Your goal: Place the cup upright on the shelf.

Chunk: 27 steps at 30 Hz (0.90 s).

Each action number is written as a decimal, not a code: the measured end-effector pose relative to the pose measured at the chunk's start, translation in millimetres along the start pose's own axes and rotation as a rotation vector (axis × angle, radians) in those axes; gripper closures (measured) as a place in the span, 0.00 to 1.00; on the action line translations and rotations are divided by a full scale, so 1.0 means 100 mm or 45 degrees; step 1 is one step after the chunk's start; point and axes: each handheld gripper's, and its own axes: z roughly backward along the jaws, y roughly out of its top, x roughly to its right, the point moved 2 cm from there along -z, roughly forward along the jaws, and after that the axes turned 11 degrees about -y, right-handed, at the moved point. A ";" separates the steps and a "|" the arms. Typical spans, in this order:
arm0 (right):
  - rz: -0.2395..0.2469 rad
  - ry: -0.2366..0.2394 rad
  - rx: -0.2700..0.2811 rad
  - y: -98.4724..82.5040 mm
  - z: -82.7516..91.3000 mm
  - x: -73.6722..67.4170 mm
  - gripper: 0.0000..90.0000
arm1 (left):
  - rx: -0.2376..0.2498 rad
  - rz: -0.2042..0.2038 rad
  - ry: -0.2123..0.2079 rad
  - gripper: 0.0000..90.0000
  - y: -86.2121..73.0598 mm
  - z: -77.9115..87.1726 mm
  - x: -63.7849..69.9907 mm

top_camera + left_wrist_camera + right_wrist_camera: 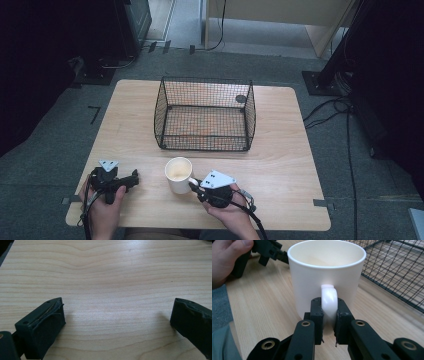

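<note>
Right claw (329, 322) pinching only the handle (328, 302) of the white mug (325, 277); left claw (117, 322) spread wide over bare desk (112, 272). Likely to swing or slip on lifting, possibly knocking the wire basket (205, 114).

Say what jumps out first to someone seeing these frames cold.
The white mug near the front middle of the wooden table draws the eye first, its handle pinched between the jaws of the right gripper. Behind it, toward the far edge, sits an empty black wire basket. At the front left, the left gripper hangs open over bare wood.
</note>
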 end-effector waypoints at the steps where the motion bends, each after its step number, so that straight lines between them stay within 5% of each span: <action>1: 0.000 -0.008 0.007 0.02 0.01 0.01 0.89 | 0.000 0.000 0.000 0.00 0.00 0.00 0.00; 27: -0.036 -0.070 0.116 0.46 0.33 0.33 0.89 | 0.002 0.002 0.000 0.00 0.00 0.00 0.00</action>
